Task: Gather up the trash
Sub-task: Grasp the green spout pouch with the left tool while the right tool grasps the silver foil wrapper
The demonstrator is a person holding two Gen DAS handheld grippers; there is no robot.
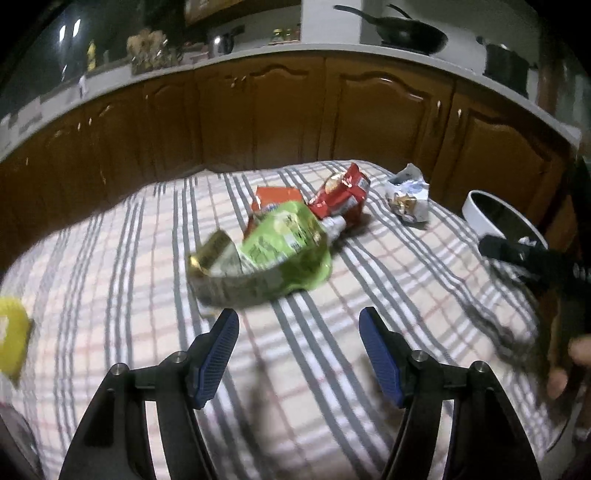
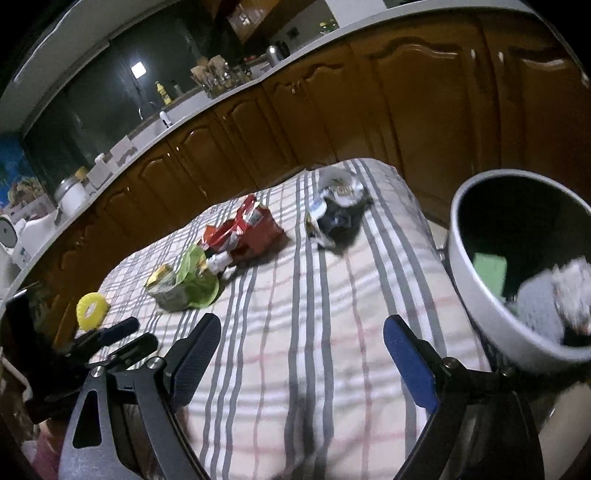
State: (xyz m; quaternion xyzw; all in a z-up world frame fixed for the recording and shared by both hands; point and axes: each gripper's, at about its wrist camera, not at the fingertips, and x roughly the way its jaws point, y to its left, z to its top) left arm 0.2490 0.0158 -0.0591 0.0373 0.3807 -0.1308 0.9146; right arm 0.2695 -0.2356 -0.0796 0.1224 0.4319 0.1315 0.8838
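On striped cloth: crumpled green wrapper | left tool, right tool: spread, empty

We see the trash lying on the cloth-covered worktop. Nearest us is the crumpled pouch. Just behind it, touching, lies the flat carton, with the snack bag to that carton's right. Farther right, apart from these, sits the crushed wrapper. At the worktop's right edge stands the bin, with scraps inside it. At the near left edge lies the ring. Beyond the worktop runs a row of cabinets, and a pan sits on the counter above them.
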